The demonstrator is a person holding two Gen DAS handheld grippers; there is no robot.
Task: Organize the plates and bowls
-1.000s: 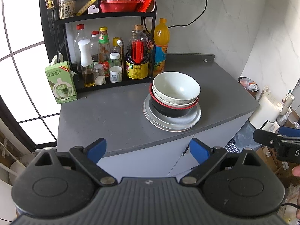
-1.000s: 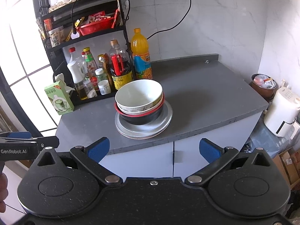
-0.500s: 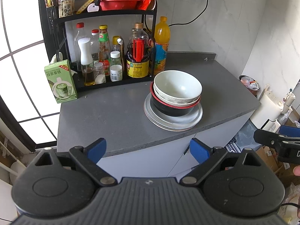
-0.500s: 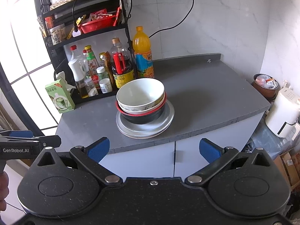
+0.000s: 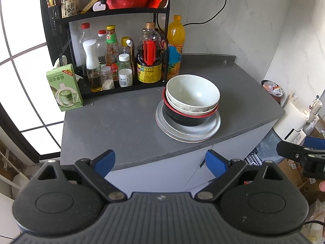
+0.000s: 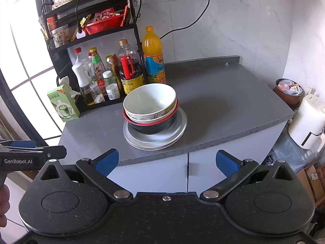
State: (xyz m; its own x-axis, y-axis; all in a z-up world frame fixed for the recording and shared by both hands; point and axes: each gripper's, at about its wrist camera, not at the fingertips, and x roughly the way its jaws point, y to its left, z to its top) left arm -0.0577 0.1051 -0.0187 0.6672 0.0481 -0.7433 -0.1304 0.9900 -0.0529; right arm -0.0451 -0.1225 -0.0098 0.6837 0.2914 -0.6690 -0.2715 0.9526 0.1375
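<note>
A white bowl [image 5: 193,92] is nested in a black bowl [image 5: 185,118] on stacked plates [image 5: 187,131] near the front edge of the grey surface [image 5: 121,122]. The stack is seen well ahead of both grippers, apart from them. The jaws of the left gripper [image 5: 160,160] and right gripper [image 6: 166,161] are spread wide, with nothing held.

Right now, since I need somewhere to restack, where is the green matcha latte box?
In both wrist views the green matcha latte box stands upright at the grey countertop's left edge, beside the black condiment rack, left of the stacked bowls.
</note>
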